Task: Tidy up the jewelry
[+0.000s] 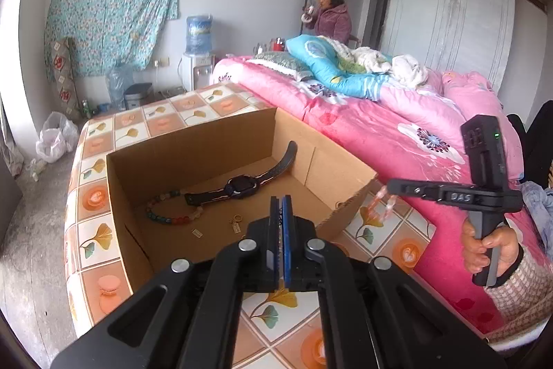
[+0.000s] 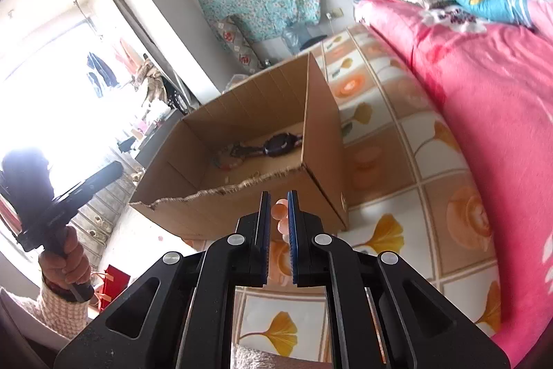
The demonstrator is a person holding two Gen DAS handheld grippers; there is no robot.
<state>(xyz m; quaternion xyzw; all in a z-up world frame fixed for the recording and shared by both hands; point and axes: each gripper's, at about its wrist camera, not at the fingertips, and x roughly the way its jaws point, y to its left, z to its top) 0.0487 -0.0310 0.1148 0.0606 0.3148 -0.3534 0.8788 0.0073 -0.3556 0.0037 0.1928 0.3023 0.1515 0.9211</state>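
Cardboard box (image 1: 214, 140), the landmark, stands on the tiled-pattern worktop (image 1: 96, 196) beside the pink bed (image 1: 397, 127). Already inside the box: a dark wristwatch (image 1: 238, 187), a multicoloured bead bracelet (image 1: 166, 213) and several small gold pieces (image 1: 235, 225) near its front wall. Left tongs (image 1: 280, 206), above the box's near edge, are fully closed and hold nothing. Right tongs (image 2: 278, 213), just outside the box's torn front rim, are clamped on a pink bead bracelet (image 2: 281, 213) that hangs between the pads. Judged progress: most items are boxed; the pink bracelet remains to be placed inside.
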